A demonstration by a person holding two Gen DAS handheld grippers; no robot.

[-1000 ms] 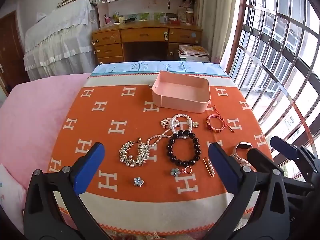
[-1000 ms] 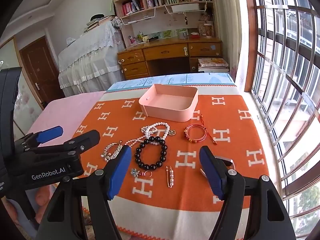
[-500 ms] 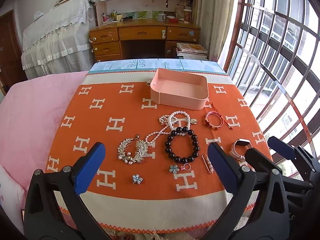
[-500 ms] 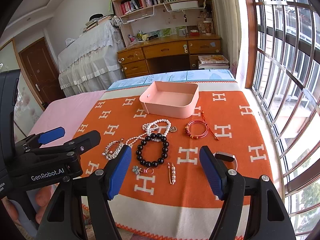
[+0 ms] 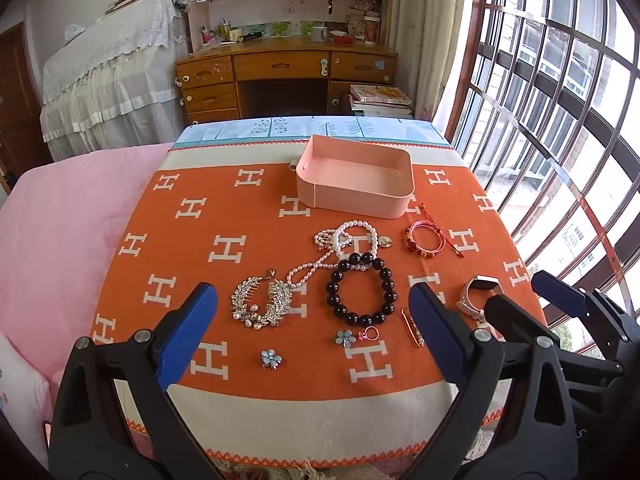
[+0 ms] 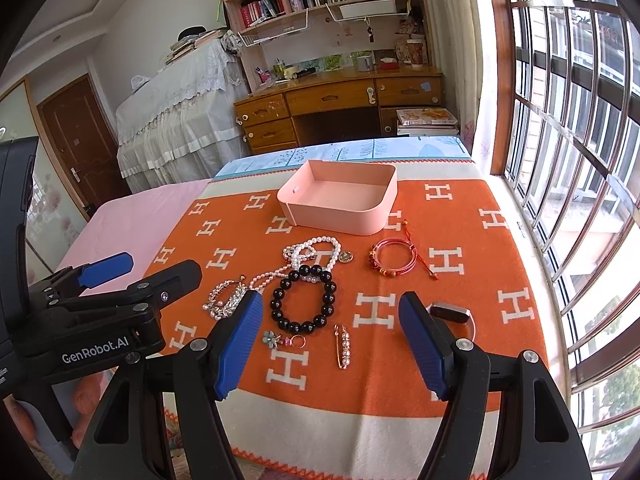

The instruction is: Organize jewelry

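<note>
An orange H-patterned blanket [image 5: 248,216] covers the bed. Both views have pulled back slightly since a second ago. The left gripper [image 5: 314,334] and right gripper [image 6: 332,344] hang spread wide, holding nothing. Nearest lie a blue flower brooch [image 5: 271,359], then a black bead bracelet [image 5: 362,294], pearl necklace [image 5: 344,246], and farthest a pink tray [image 5: 354,200], nothing inside.

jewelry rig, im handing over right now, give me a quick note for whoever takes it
Left gripper: open, holding nothing, above the blanket's near edge.
Right gripper: open, holding nothing.
Pink tray: far side of the orange blanket, nothing in it.
Done: nothing moved yet.
Left: black bead bracelet, pearl necklace, red cord bracelet, silver hair comb, watch, pin, flower pieces and ring, all on the blanket.
</note>
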